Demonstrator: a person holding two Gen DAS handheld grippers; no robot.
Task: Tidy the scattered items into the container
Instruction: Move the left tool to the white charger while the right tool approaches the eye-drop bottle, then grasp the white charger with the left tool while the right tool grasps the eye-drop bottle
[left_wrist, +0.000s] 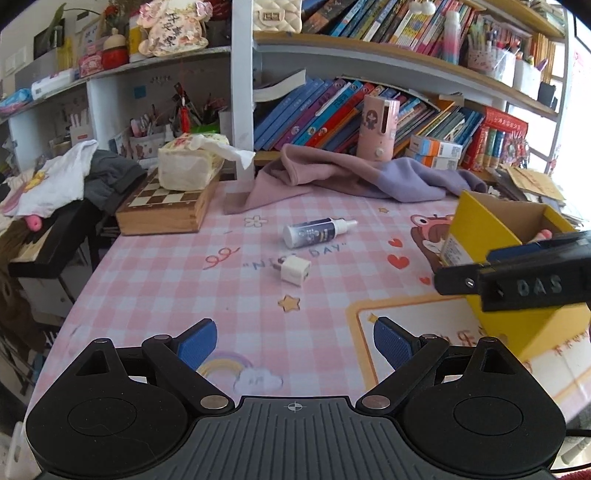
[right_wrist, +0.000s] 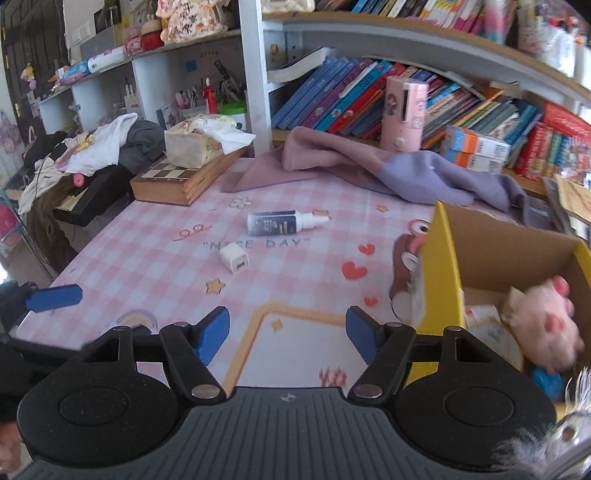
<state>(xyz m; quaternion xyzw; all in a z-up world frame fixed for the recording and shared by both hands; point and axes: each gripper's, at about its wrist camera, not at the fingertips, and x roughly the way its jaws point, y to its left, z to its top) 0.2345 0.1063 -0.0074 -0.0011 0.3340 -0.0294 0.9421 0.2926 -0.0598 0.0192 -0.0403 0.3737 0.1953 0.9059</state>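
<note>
Left wrist view, charger (left_wrist: 294, 270) ahead of left tool (left_wrist: 294, 345) (jaws apart, empty)

Left claw (left_wrist: 294, 345) spread wide, nothing between pads, angled downward. Right claw (right_wrist: 288, 334) likewise empty, parted, angled downward.

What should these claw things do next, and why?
Probably send the left gripper, open and empty, forward to the white charger plug. It is the nearest item loose on the tablecloth; the spray bottle lies beyond. The yellow box already holds a pink plush toy.
</note>
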